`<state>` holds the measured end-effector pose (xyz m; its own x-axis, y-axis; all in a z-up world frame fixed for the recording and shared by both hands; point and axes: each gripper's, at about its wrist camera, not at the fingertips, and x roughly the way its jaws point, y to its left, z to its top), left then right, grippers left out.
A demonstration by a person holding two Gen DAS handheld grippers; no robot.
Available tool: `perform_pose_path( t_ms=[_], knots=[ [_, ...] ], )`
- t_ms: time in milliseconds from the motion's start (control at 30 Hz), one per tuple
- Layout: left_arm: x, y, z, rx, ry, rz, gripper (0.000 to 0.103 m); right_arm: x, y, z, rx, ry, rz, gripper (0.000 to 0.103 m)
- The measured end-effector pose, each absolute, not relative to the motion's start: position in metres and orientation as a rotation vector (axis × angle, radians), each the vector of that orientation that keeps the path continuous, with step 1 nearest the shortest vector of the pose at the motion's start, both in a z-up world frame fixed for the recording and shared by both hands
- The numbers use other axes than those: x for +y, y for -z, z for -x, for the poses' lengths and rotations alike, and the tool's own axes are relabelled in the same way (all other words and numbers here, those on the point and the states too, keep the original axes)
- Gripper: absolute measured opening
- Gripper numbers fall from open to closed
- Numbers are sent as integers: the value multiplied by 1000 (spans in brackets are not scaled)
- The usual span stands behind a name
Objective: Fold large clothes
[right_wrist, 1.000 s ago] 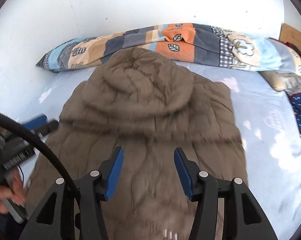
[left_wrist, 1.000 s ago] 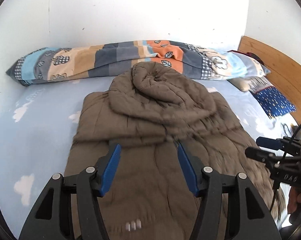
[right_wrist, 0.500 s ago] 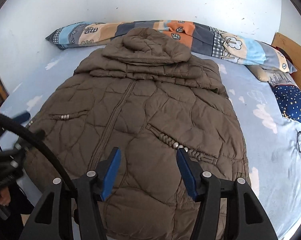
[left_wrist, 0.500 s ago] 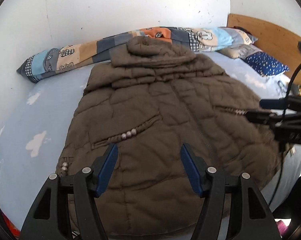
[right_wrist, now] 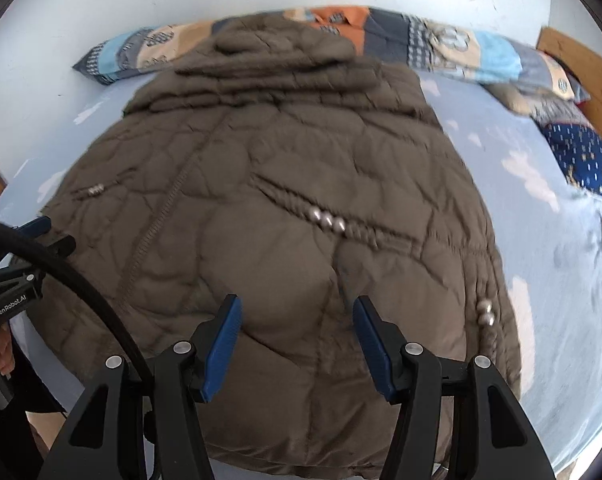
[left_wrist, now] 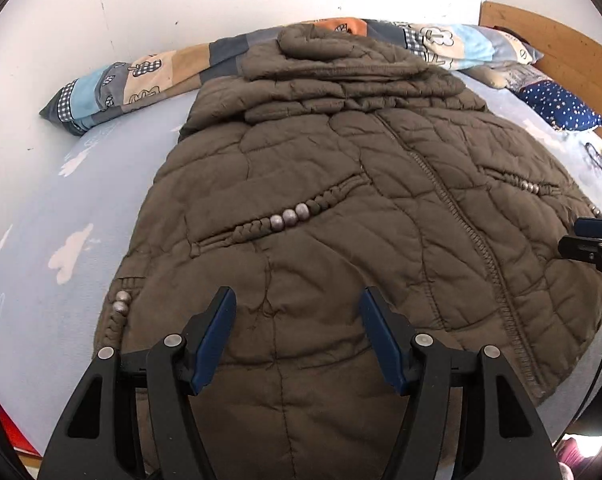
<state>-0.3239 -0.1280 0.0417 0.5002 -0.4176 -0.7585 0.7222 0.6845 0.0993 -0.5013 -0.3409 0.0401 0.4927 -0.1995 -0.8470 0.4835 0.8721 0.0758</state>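
White walls (left_wrist: 181, 4) close in behind a bed (left_wrist: 53, 200) dressed in a pale blue sheet printed with white clouds, where a brown quilted coat (left_wrist: 341, 208) lies spread front-up, its hem toward the near edge and its hood (left_wrist: 321, 46) bunched at the far end against a long patchwork bolster (left_wrist: 121, 84). The left gripper (left_wrist: 297, 312) hangs over the coat's lower left panel, blue-padded fingers (left_wrist: 215, 340) spread wide with only cloth showing between them and nothing gripped; whether the tips touch the fabric cannot be told. The right gripper (right_wrist: 297, 316) hangs the same way over the lower right panel, jaws just as far apart and holding nothing. Each tool shows at the edge of the other's view: the right one at the coat's right side in the left wrist view, the left one at the coat's left side in the right wrist view, a bare hand (right_wrist: 1, 352) on its handle. A closed zip (left_wrist: 453, 216) runs down the coat's middle, and braided pocket trims carry three silver beads (left_wrist: 289, 216) each. A navy starred pillow (left_wrist: 557, 104) lies by the wooden headboard (left_wrist: 549, 36) on the right. The right wrist view is blurred.
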Motion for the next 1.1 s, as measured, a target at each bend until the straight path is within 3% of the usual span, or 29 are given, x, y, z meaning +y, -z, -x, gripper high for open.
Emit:
perform_pose_path(
  t_ms=[1100],
  knots=[
    [-134, -31, 321, 767, 700, -472, 75, -340, -18, 496, 1017, 404, -325, 78]
  ],
)
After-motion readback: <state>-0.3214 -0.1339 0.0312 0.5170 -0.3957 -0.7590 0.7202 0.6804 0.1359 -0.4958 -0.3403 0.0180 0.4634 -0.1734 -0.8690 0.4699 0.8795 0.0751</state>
